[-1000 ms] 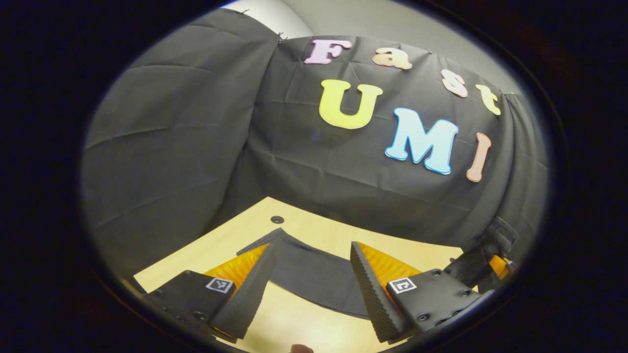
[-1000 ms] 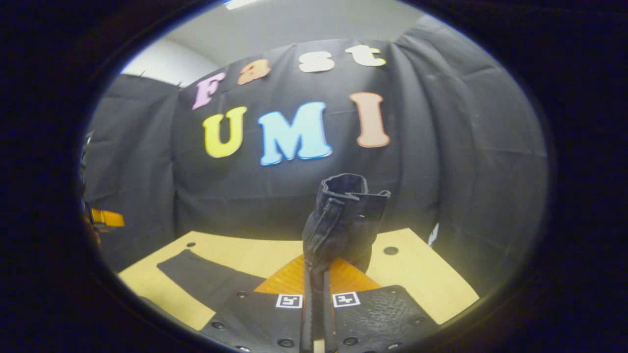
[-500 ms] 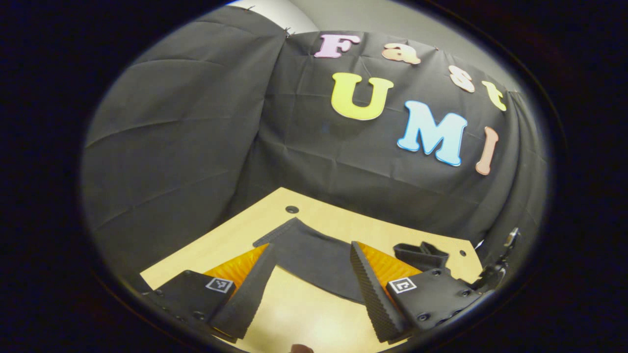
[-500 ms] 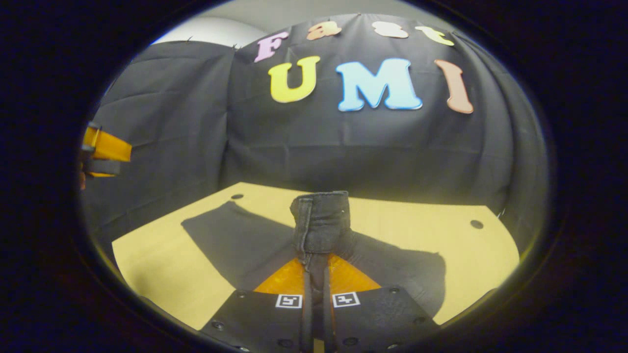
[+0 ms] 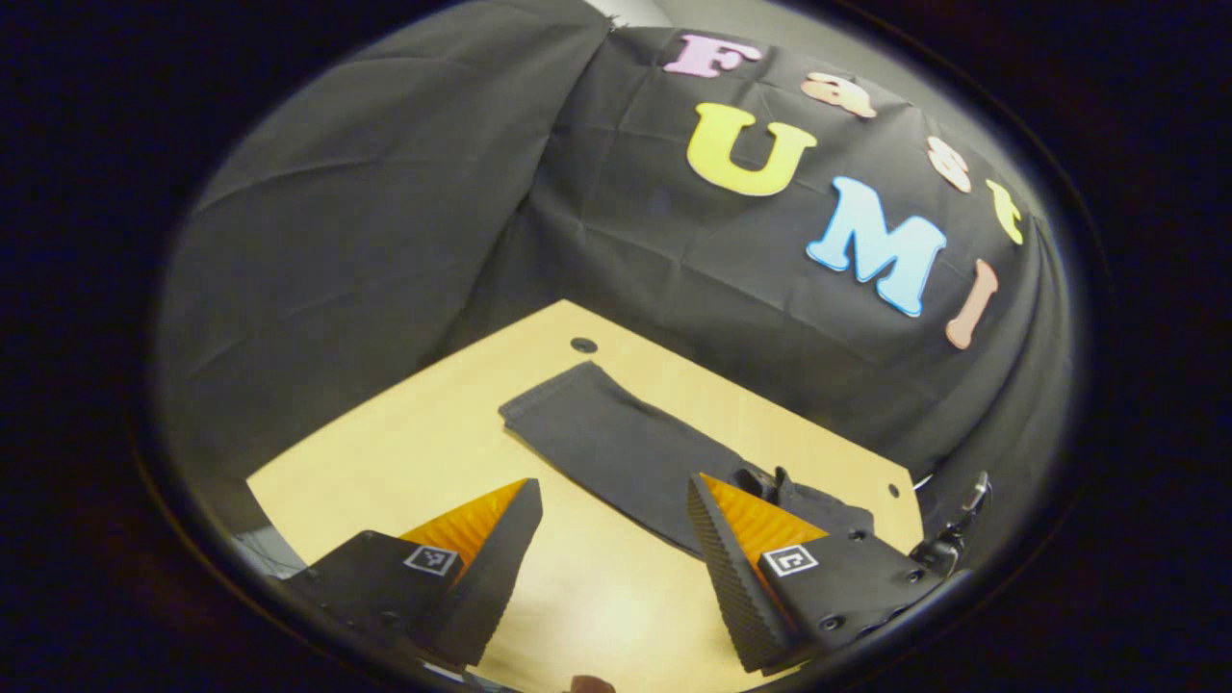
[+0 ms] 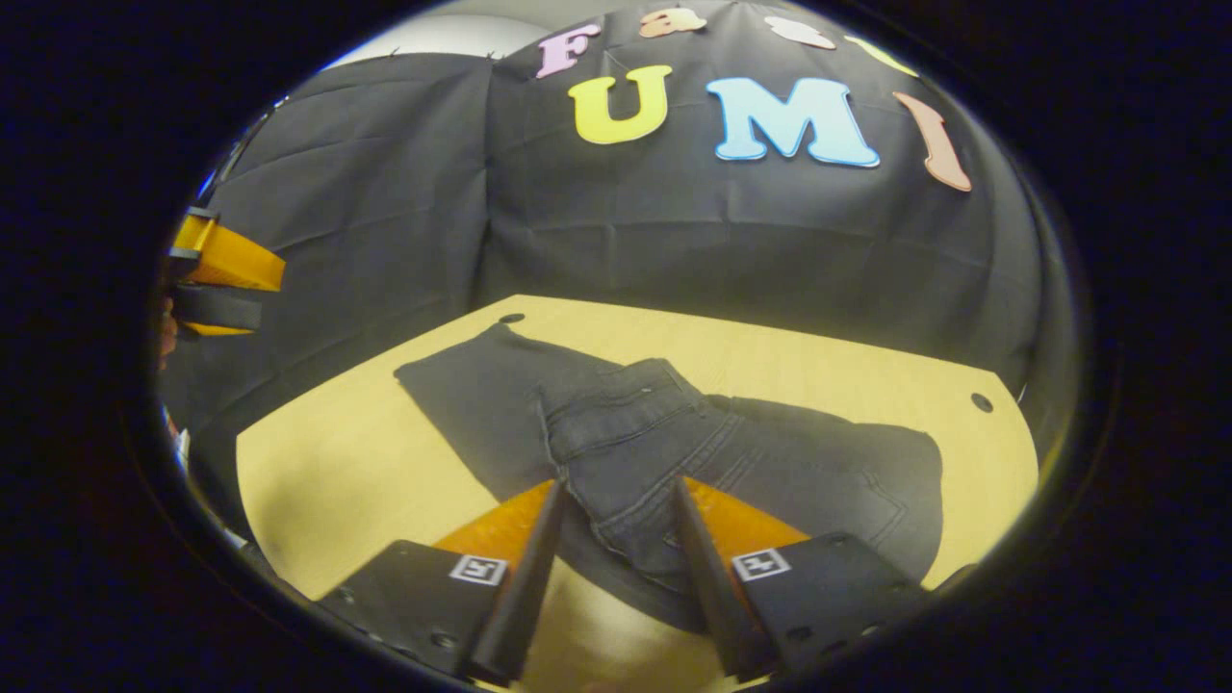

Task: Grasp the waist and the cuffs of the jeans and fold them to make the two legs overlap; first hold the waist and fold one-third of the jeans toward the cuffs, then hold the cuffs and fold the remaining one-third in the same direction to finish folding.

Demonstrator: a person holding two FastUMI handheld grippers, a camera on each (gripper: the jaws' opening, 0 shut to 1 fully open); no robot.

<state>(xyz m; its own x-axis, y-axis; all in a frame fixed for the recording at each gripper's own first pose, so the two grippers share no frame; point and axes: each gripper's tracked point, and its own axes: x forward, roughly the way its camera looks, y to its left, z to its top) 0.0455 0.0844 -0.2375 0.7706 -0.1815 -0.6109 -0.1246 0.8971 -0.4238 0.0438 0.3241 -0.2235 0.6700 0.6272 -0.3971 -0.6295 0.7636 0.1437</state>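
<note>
The dark jeans (image 6: 674, 452) are lying across the light wooden tabletop (image 6: 318, 481), with the waist part (image 6: 626, 423) doubled over onto the legs and a single leg end with its cuffs (image 5: 553, 390) stretching toward the far corner beside a small hole. In the right gripper view the right tongs (image 6: 616, 539) are standing open over the near edge of the doubled waist, pressing on nothing. In the left gripper view the left tongs (image 5: 616, 539) are being held wide above bare tabletop, with the leg lying just beyond them. The denim is being judged soft and limp but fairly heavy for cloth, with thick seams and hems that should give a firm bite and should not slip easily; thin single layers are likely to sag and drag. The cuffs are judged the place to be taken next, at the stitched hem, with both layers caught together so that the legs are kept overlapping.
</note>
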